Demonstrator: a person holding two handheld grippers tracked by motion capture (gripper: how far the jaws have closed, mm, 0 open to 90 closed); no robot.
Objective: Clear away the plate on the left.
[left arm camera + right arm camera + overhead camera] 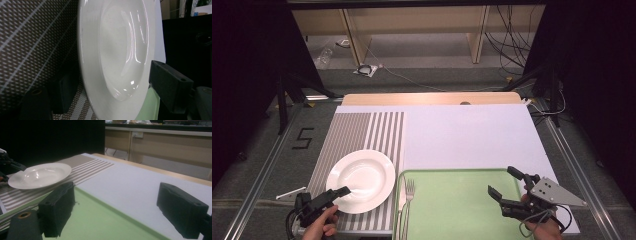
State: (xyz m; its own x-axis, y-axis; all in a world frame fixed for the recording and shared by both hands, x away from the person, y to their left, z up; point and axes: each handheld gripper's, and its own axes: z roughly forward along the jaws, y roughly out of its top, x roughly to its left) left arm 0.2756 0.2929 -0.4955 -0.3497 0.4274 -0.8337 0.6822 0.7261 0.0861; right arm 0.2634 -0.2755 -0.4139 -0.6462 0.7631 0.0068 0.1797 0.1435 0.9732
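Note:
A white deep plate (361,180) lies on a grey striped placemat (362,130) at the near left. My left gripper (339,194) is at the plate's near-left rim. In the left gripper view the plate (117,50) stands between the two jaws, one jaw under the rim over the mat and the other above the bowl, and I see no firm pinch. My right gripper (502,181) hovers open over the right part of a green tray (452,171), nothing between its jaws (116,192). From there the plate (40,175) shows at far left.
A fork (410,192) and a knife (402,200) lie along the tray's left end, close to the plate. A white mat (472,135) covers the table's middle and right. A small white piece (291,192) lies left of the placemat. The table's front edge is near both hands.

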